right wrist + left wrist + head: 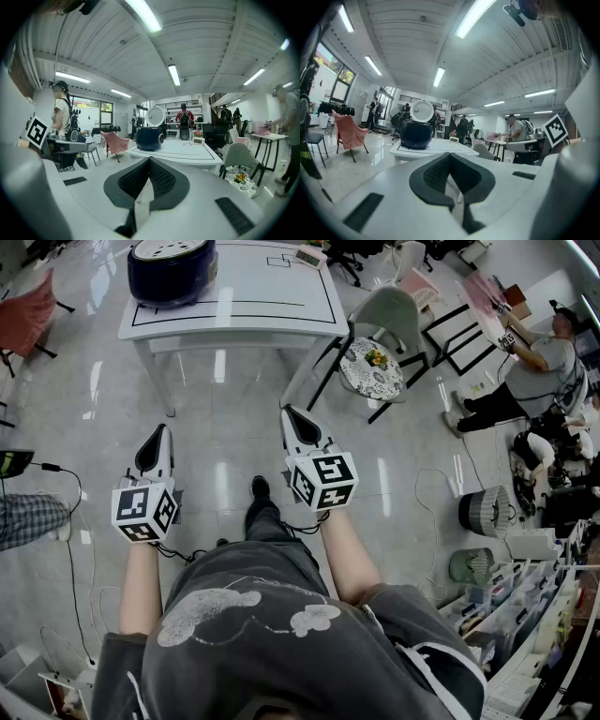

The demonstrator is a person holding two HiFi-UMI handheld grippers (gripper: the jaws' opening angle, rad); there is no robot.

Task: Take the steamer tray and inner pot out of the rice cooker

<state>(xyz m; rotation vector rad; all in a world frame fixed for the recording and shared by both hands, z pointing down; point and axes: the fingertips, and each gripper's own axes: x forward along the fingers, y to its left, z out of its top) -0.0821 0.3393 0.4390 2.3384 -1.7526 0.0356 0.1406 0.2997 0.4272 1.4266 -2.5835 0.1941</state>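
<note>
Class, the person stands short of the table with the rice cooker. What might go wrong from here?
The rice cooker sits near the table edge; a shove could slide it off. Both the left gripper and right gripper are shut, so they must open first. The floor cable could trip the person.

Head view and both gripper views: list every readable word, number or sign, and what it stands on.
None readable.
Square markers on left gripper and right gripper: patterns only, no letters.
On the rice cooker: no legible label.
Small device on the table: display too small to read.
</note>
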